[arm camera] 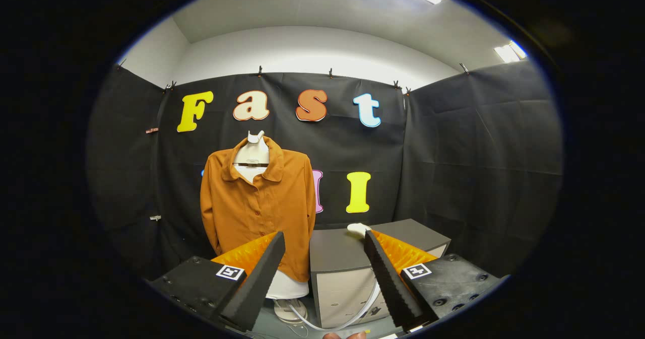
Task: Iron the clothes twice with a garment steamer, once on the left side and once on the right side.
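Furthest left, beyond the fingers, a rust-orange button-up shirt (pixel 257 208) hangs on a white mannequin torso (pixel 253 152) whose round base (pixel 290 310) stands on the floor, the whole form set against the black booth wall. The cloth looks light and soft, hanging fairly smooth, so it would likely sway or bunch if pressed hard. Nearer, the gripper (pixel 322 273) has its two fingers spread wide with nothing between them, aimed at the gap between the shirt and the furniture beside it. Just to the right of the mannequin sits a low grey cabinet (pixel 337 258) with pale drawer fronts. On its top, partly hidden behind the right finger, lies a small white rounded object that I take to be the garment steamer head (pixel 359 228), and a pale hose (pixel 347 314) curves down in front of the cabinet toward the floor. That head is probably light, rigid and smooth plastic, so a grip across its narrower handle part, rather than the rounded face, seems safest; the trailing hose will likely drag and tug as it is lifted toward the shirt.
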Demonstrator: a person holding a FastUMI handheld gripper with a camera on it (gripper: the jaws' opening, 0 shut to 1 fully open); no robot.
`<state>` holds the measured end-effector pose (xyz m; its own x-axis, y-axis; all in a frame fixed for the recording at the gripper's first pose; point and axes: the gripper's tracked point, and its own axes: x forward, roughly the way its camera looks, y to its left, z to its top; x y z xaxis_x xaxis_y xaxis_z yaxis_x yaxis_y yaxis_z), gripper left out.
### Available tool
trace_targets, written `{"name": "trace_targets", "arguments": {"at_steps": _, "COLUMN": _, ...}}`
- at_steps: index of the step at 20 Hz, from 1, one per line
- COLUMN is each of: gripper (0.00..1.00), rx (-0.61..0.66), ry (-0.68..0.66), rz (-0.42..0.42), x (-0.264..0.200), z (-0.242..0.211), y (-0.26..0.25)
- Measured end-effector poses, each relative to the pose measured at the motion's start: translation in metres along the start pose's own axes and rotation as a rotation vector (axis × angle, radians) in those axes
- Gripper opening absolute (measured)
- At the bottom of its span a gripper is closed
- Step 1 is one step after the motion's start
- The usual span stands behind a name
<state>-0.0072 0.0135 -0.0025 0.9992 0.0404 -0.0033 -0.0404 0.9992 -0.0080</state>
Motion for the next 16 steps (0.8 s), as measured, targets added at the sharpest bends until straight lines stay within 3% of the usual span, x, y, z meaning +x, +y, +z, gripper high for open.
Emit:
{"name": "trace_targets", "arguments": {"at_steps": 9, "gripper": 0.98, "rx": 0.01, "ry": 0.028, "rz": -0.002, "x": 0.005, "z": -0.005, "y": -0.009}}
{"name": "trace_targets", "arguments": {"at_steps": 16, "gripper": 0.99, "rx": 0.043, "ry": 0.298, "rz": -0.011, "x": 0.084, "z": -0.059, "y": -0.067}}
